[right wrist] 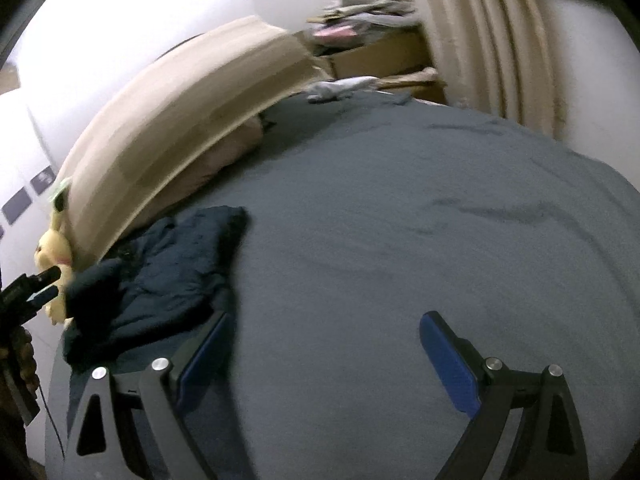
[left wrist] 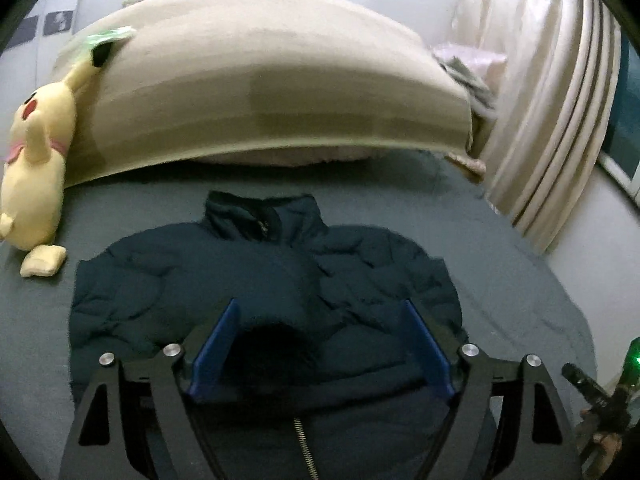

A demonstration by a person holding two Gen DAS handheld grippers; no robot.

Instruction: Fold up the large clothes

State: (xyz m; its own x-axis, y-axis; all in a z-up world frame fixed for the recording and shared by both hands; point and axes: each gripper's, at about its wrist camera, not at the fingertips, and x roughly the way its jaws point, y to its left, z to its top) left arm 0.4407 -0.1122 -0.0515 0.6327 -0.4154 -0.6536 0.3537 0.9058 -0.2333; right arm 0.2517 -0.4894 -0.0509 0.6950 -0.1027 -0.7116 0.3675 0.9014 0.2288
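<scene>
Fingers [left wrist: 224, 332] of both the left gripper [left wrist: 320, 320] and right gripper [right wrist: 328, 332] stand released, empty, over the dark puffer jacket [left wrist: 248, 280] lying zipped near the bed's [right wrist: 400, 220] pillow-end edge, whose springy padding would likely unfold if pinched too shallowly.

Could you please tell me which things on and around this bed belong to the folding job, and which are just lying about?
Job:
- dark puffer jacket
- left gripper, open above it
- right gripper, open
- grey bedsheet

Lying about:
- yellow plush toy
- beige headboard
- curtain
- clothes pile
</scene>
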